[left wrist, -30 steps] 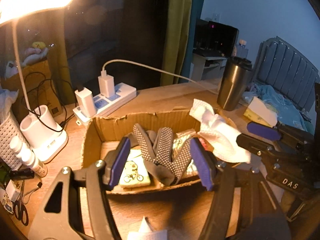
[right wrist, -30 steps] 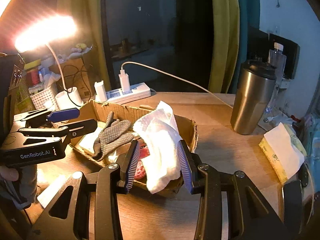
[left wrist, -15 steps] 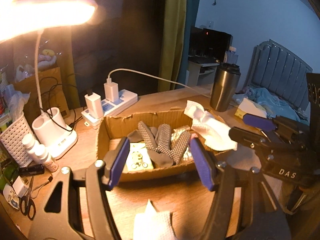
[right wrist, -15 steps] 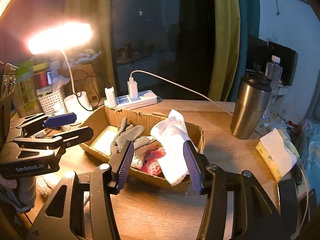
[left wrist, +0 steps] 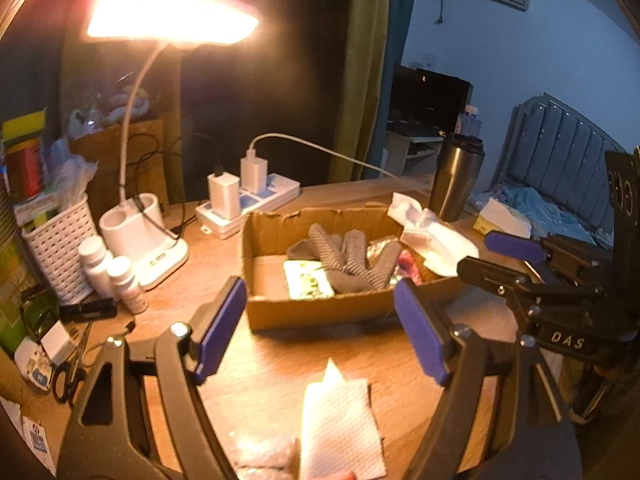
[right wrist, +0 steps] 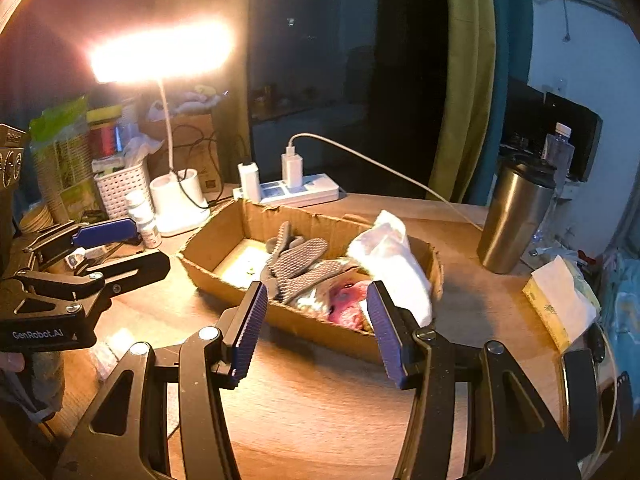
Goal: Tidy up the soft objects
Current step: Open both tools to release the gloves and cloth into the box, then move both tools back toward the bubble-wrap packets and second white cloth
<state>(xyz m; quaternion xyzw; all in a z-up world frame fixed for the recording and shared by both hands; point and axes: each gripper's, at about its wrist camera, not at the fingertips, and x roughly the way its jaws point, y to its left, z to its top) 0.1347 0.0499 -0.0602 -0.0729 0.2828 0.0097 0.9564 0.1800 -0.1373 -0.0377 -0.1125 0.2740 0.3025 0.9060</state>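
Two views show the sorting well along. From the left wrist, the left gripper [left wrist: 320,328] has its fingers spread and empty at centre frame, above the bench [left wrist: 280,360]. Beyond it the cardboard box [left wrist: 320,312] holds grey dotted gloves [left wrist: 352,260], with a white cloth [left wrist: 432,236] draped over its right rim. A white paper towel [left wrist: 340,428] lies outside the box at the bottom of the frame, so it looks left to collect.

From the right wrist, the right gripper [right wrist: 316,328] also has fingers spread, gripping nothing, just short of the box's near wall. A pink soft item [right wrist: 348,312] sits inside beside the gloves.
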